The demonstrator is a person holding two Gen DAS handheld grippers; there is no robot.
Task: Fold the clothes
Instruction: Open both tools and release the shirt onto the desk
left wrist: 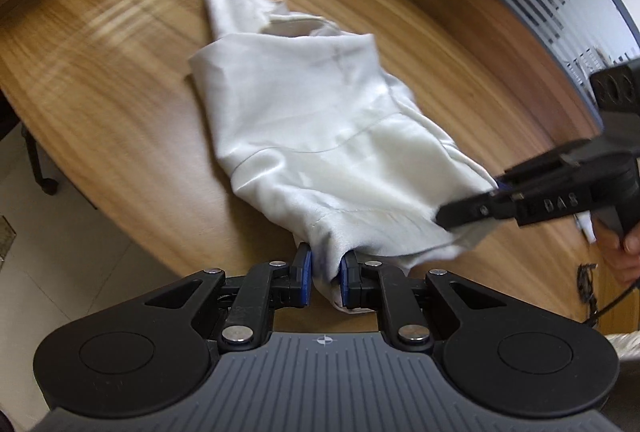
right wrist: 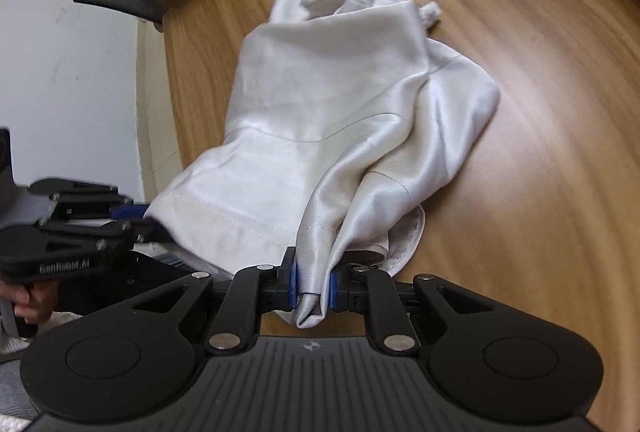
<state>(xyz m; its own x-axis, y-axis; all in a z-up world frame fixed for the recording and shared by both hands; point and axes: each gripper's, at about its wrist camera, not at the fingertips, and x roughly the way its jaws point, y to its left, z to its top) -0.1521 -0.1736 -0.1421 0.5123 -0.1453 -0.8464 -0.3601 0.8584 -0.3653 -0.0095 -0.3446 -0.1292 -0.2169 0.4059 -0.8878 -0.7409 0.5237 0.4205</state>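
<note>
Left wrist view: left tongs (left wrist: pixel 325 278) are clamping one near corner of the white garment (left wrist: pixel 316 135); its long axis is running away from the tongs across the wood-grain table (left wrist: pixel 100 71), and the right tongs (left wrist: pixel 472 209) are pinching the other near corner, probably the hem, though blur is hiding detail. Right wrist view: right tongs (right wrist: pixel 313 286) are gripping a bunched satin fold, glossy, creased, stitched hem; left tongs (right wrist: pixel 138 222) are holding the corner beside them.

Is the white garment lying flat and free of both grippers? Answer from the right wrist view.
No: the right hand-held gripper pinches a bunched corner of the white garment, and the left hand-held gripper grips its hem.
</note>
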